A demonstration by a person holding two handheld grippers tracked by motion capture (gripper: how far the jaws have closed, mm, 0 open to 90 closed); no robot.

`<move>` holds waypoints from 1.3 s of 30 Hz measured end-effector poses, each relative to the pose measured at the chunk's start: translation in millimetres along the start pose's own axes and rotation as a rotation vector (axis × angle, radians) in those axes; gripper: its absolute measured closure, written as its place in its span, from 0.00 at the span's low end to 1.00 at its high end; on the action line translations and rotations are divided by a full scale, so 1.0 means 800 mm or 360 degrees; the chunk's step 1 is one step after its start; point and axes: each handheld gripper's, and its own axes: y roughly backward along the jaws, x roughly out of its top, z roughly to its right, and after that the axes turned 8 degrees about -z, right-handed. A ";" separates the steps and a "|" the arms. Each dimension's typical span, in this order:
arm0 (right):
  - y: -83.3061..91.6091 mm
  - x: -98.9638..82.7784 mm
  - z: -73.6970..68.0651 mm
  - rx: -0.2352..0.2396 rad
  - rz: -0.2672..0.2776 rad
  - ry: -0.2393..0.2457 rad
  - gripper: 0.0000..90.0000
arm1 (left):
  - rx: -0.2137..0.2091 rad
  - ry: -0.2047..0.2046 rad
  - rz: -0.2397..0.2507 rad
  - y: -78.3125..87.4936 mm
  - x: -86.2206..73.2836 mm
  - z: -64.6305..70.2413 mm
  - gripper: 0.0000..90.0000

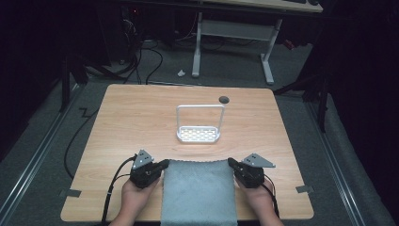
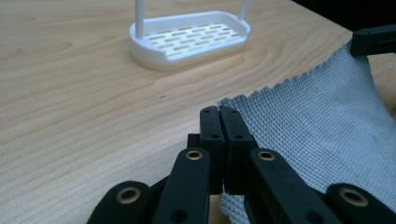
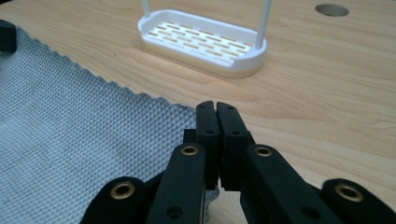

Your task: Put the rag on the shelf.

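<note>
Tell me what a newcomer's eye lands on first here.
First, the grey cloth at the table's near edge, pinched at its two far corners by the left gripper and right gripper, both shut. Next, the white slotted rack with its tall hoop handle, standing mid-table beyond the cloth.

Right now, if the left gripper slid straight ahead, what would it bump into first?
Probably the white rack. The left gripper, pinching a corner of the grey cloth, aims just left of the rack, so it might slide past over bare table.
</note>
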 end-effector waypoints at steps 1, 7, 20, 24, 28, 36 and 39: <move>0.002 0.001 -0.001 0.0002 0.0013 -0.0005 0.99 | -0.0005 0.0001 0.0010 0.002 0.001 0.001 0.98; 0.016 0.006 -0.006 -0.0003 0.0084 0.0022 0.99 | -0.0020 0.0001 0.0080 0.015 0.010 0.005 0.98; 0.046 0.040 0.000 -0.0024 0.0252 0.0034 1.00 | -0.0007 -0.0062 0.0223 0.038 0.046 0.012 0.98; 0.057 0.054 0.004 -0.0028 0.0311 0.0033 1.00 | 0.0002 -0.0087 0.0275 0.041 0.063 0.017 0.98; 0.063 0.065 0.010 -0.0036 0.0351 0.0028 1.00 | 0.0012 -0.0103 0.0320 0.044 0.080 0.020 0.98; 0.072 0.088 0.017 -0.0051 0.0416 0.0033 1.00 | 0.0056 -0.0151 0.0401 0.053 0.110 0.020 0.98; 0.076 0.098 0.017 -0.0052 0.0438 0.0044 1.00 | 0.0069 -0.0165 0.0428 0.058 0.119 0.020 0.98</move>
